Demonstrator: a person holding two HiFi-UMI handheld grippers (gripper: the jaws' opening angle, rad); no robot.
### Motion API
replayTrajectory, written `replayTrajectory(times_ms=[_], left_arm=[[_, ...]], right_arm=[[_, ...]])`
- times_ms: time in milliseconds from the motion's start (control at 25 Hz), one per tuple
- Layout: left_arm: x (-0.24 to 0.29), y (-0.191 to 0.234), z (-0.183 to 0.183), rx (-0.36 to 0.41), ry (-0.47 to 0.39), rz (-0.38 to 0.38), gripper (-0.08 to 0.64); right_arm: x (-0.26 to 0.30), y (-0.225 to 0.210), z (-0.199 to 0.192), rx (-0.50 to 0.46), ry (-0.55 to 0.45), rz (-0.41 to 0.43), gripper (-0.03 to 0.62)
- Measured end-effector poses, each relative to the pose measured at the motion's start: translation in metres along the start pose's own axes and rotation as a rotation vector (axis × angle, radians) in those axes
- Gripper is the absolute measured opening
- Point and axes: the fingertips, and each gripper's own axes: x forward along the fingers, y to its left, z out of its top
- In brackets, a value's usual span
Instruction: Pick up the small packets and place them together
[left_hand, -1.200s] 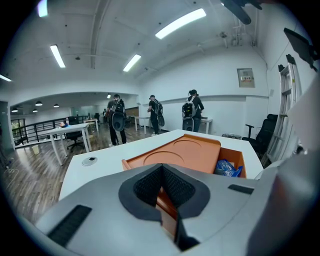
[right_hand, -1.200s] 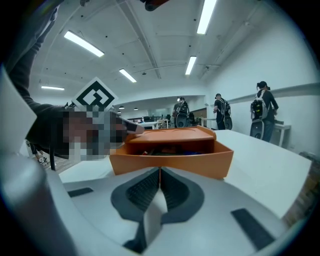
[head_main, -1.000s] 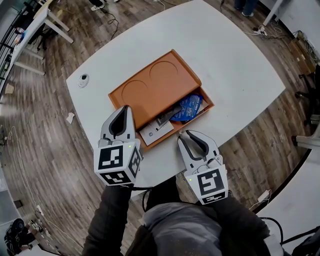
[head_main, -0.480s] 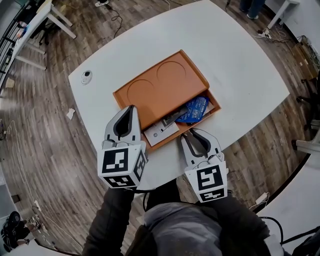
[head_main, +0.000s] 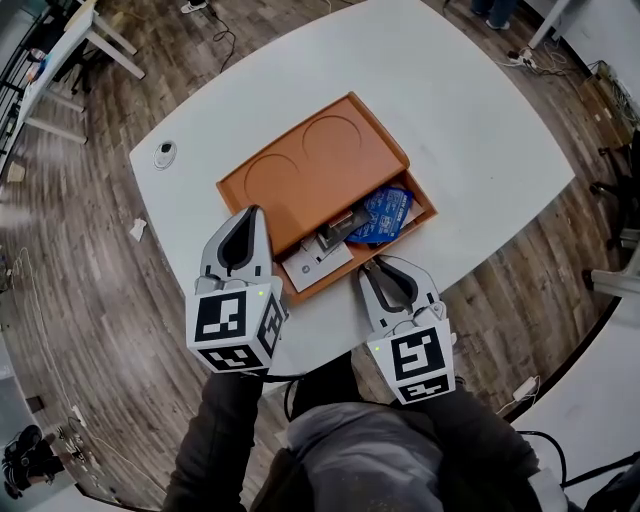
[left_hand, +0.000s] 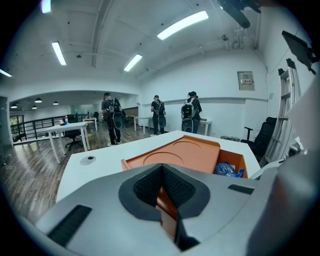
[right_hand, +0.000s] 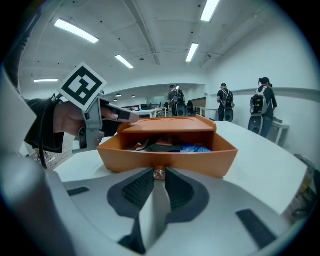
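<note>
My right gripper (right_hand: 159, 172) is clamped on the small knob (right_hand: 159, 173) at the front of the orange drawer (right_hand: 170, 159). Its jaws have just been closing on that knob, which sits between the pad tips. The drawer stands pulled out of the orange box (head_main: 310, 160) on the white table (head_main: 470, 120). The packets lie inside the open drawer: a blue packet (head_main: 381, 214) toward the right end, a dark one (head_main: 340, 226) in the middle, and a white one (head_main: 316, 262) at the left end. My left gripper (left_hand: 161, 167) has its jaws together with nothing between them. Its tip is against the box's near left corner, beside the drawer.
</note>
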Motion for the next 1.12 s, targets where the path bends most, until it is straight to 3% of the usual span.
replayTrajectory(times_ms=[240, 1120], left_arm=[[-0.021, -0.027, -0.023, 0.013, -0.011, 0.005, -0.003], [-0.004, -0.012, -0.008, 0.036, 0.012, 0.038, -0.003]], right_arm=[[-0.033, 0.005, -0.036, -0.015, -0.031, 0.000, 0.077], [-0.038, 0.007, -0.035, 0.008, -0.045, 0.027, 0.075]])
